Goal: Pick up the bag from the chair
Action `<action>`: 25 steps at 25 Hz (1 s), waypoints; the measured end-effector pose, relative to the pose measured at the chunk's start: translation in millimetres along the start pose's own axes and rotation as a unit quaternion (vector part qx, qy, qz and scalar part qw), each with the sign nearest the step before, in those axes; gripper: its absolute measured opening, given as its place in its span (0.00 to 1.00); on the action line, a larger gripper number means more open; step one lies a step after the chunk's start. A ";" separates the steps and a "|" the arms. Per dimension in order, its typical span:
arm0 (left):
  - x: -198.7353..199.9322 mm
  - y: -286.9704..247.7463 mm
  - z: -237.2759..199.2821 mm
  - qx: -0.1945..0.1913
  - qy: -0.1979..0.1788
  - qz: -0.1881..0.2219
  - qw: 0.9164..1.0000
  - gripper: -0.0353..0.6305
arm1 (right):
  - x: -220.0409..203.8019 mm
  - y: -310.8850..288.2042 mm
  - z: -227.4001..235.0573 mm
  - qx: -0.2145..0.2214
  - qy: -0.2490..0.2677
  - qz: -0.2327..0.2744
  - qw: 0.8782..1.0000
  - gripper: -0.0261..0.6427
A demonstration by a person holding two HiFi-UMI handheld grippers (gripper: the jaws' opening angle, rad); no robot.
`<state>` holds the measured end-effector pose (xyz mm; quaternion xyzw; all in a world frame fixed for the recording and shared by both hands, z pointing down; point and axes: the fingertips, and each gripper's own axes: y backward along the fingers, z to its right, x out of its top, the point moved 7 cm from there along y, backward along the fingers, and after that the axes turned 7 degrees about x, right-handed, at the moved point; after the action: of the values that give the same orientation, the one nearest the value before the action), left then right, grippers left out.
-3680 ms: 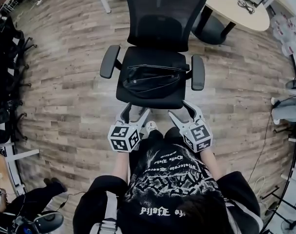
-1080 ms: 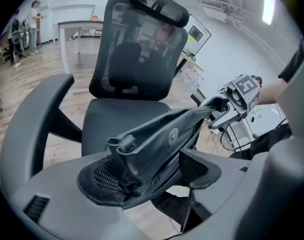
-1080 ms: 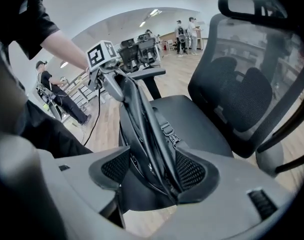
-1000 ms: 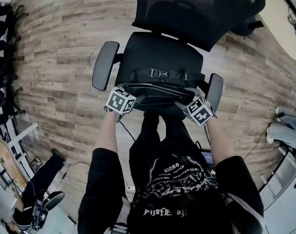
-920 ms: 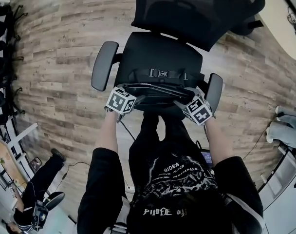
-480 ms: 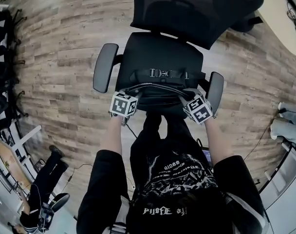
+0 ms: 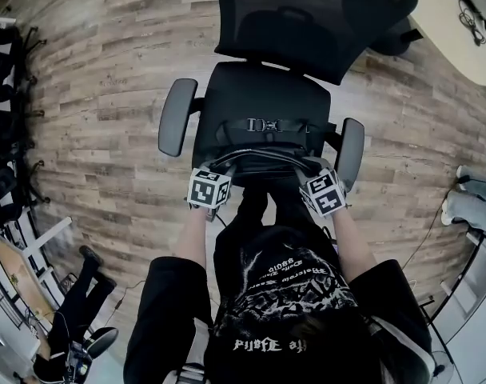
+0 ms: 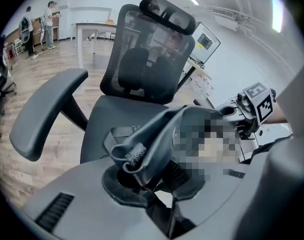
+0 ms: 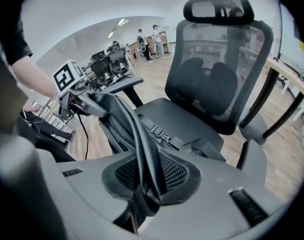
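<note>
We hold our left claw [image 7: 218,169] at the left end of the black soft fabric bag [image 7: 263,161] and our right claw [image 7: 311,168] at its right end. The bag sits at the front edge of the seat of the black mesh-backed office chair [image 7: 259,94], between the two padded armrests. Its black strap with a metal buckle [image 7: 263,125] lies across the seat just behind it.

In the left gripper view, the left claw [image 8: 152,176] has just been closing. Its ribbed pads now pinch a bunched fold of the bag [image 8: 157,131], with only that fabric keeping them apart. In the right gripper view, the right claw [image 9: 144,176] has likewise just been closing. It is clamped on the bag's dark rim [image 9: 134,134], which runs up from between the pads towards the other claw.

The chair stands on a grey-brown wood-plank floor [image 7: 99,94].
</note>
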<state>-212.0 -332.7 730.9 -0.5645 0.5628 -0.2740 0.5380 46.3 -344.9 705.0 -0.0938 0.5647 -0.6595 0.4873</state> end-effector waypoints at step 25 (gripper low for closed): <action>-41.5 90.3 57.0 0.008 -0.020 0.074 0.997 0.17 | -35.5 96.9 -84.8 -0.050 -0.006 0.080 0.995 0.16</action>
<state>-199.6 -257.9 645.1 -0.5222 0.5900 -0.2273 0.5724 59.1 -252.0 609.9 -0.0763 0.6001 -0.5885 0.5364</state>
